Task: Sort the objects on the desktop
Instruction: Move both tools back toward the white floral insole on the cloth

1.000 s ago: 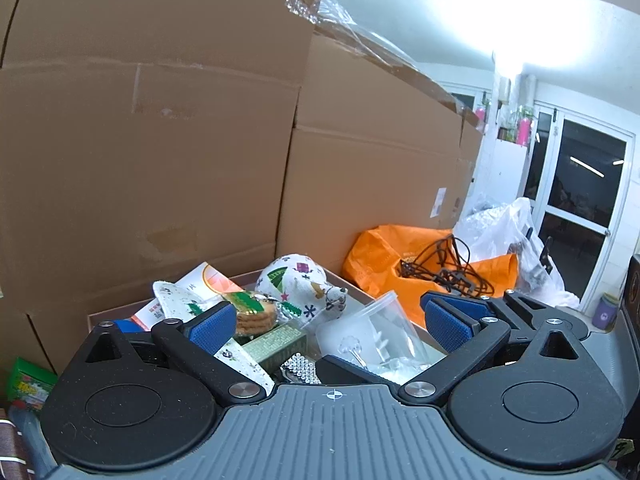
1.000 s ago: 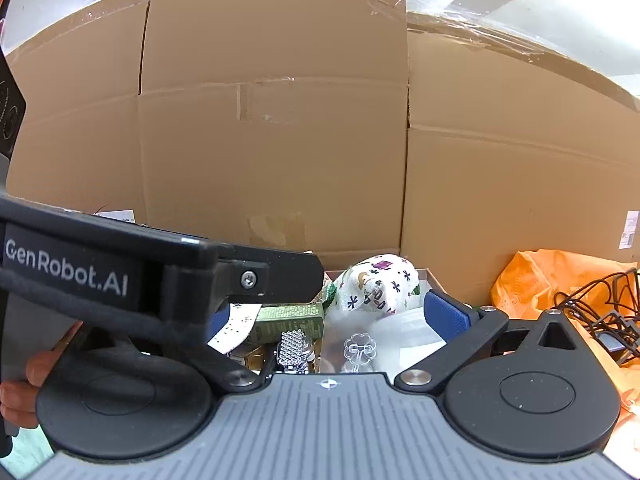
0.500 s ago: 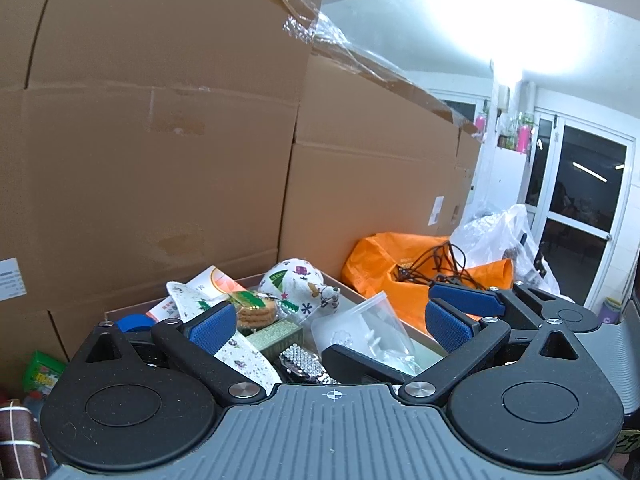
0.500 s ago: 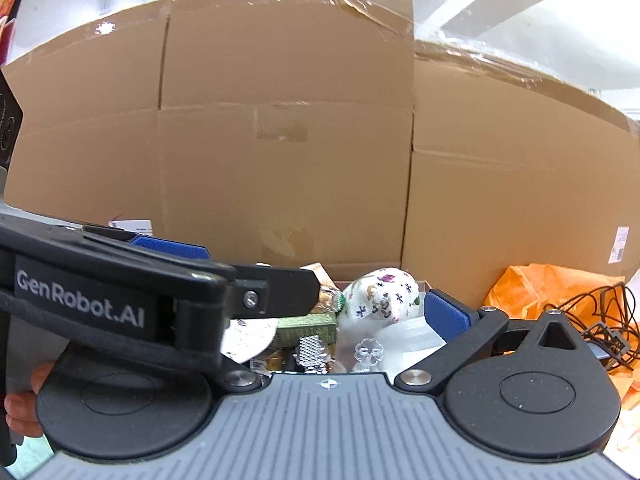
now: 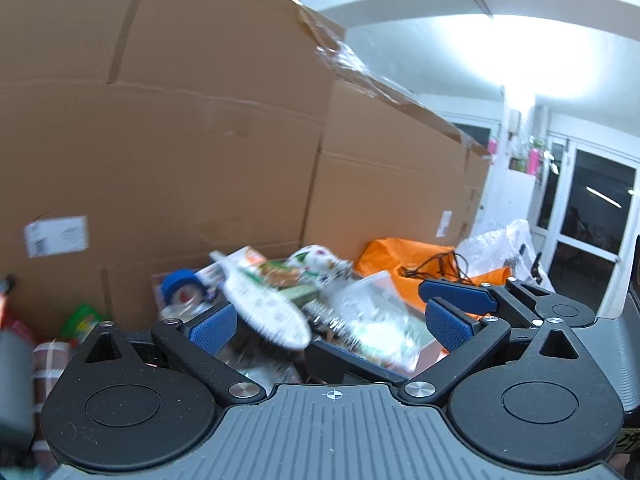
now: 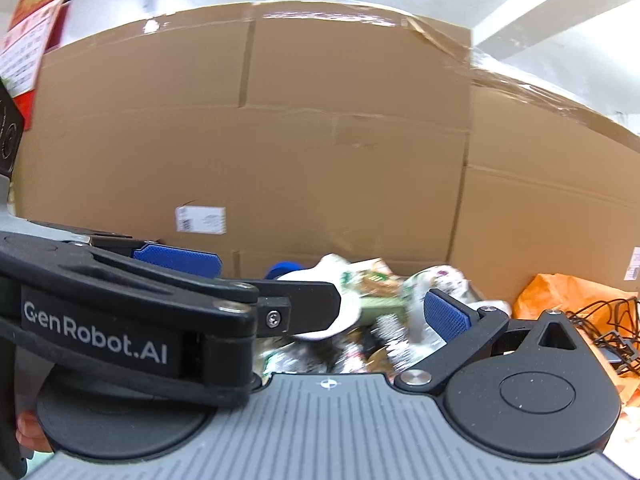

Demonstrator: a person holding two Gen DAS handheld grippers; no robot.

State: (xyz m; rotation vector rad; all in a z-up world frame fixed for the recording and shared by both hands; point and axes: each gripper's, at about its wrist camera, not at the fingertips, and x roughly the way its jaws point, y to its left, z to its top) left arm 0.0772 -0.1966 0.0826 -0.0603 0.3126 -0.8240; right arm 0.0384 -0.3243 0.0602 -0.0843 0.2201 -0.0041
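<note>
Tall brown cardboard cartons [image 5: 224,152] wall off the scene from 9 to 1 o'clock, with a white shipping label [image 5: 56,235] stuck low on one at 9 o'clock. Below them a shallow cardboard tray [image 5: 430,350] holds the jumble of desktop objects, all softened by motion blur. Among them are a white oval paper card with small printed motifs [image 5: 264,312] lying tilted across the heap, a blue roll of tape [image 5: 180,282] at its 10 o'clock, a white cloth pouch with coloured prints [image 5: 320,258] at the back, a green rectangular box [image 5: 300,292] just below it, and a clear plastic tub [image 5: 372,312] at 3 o'clock of the card.

From the left wrist view, the left gripper [image 5: 328,322] hovers above the heap with its blue-padded jaws spread wide and nothing between them. At its 2 o'clock the right gripper [image 5: 460,294] shows from the side; there its spread cannot be judged. Only this view takes in an orange plastic bag [image 5: 384,256] carrying tangled black cables [image 5: 440,266], a white plastic sack [image 5: 496,246], and dark glass doors [image 5: 592,216] at 3 o'clock.

From the right wrist view, the right gripper's one visible blue pad [image 6: 446,316] stands well off to the side over the tray, so its jaws read as open and empty. The left gripper's black body, lettered GenRobot.AI, crosses from 9 o'clock and hides the other finger. Only here appear a red and white poster [image 6: 32,28] at 11 o'clock and a person's fingertips [image 6: 30,434] at 8 o'clock.
</note>
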